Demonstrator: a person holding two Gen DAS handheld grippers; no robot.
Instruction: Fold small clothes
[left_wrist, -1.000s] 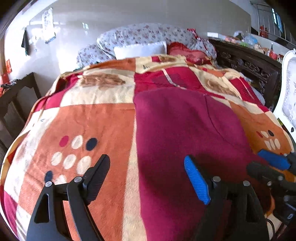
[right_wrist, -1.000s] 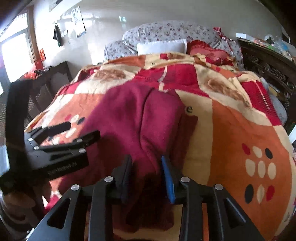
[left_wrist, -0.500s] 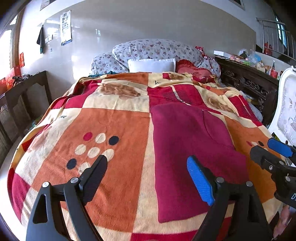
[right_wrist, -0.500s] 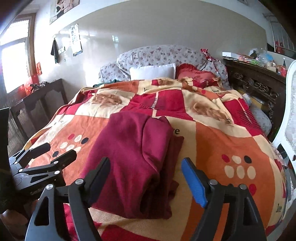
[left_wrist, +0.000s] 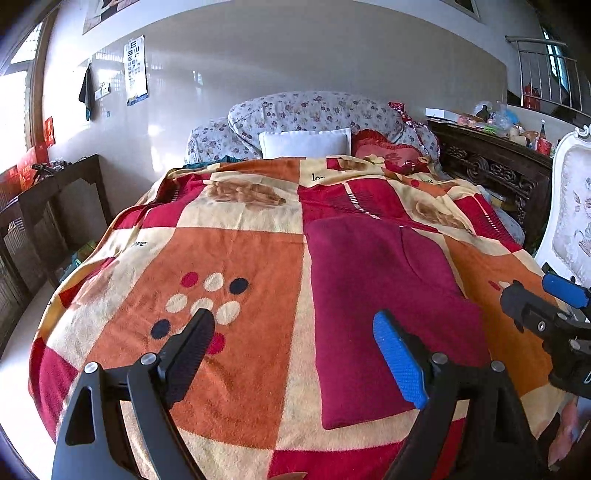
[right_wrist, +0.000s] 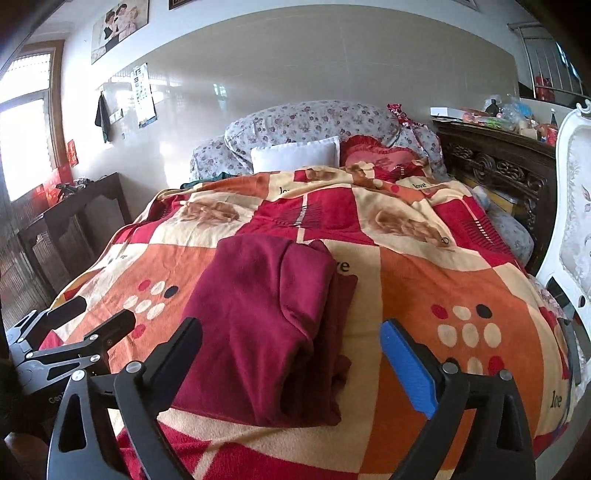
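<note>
A dark red garment (left_wrist: 384, 291) lies folded into a rectangle on the patterned bed blanket (left_wrist: 236, 258), on the right half of the bed's foot. It also shows in the right wrist view (right_wrist: 269, 314), with layers stacked at its right edge. My left gripper (left_wrist: 295, 343) is open and empty, held back above the foot of the bed, left of the garment's near edge. My right gripper (right_wrist: 291, 350) is open and empty, held back over the garment's near end. Each gripper shows at the edge of the other's view.
Pillows (left_wrist: 304, 142) and a floral quilt (left_wrist: 314, 110) lie at the head of the bed. A dark wooden table (left_wrist: 48, 206) stands on the left. A carved dark cabinet (left_wrist: 495, 170) and a white chair (left_wrist: 569, 206) stand on the right.
Both grippers have pulled back and up from the garment. The right gripper, nearly closed around the cloth a second ago, has opened and let it go. The garment stays folded.
</note>
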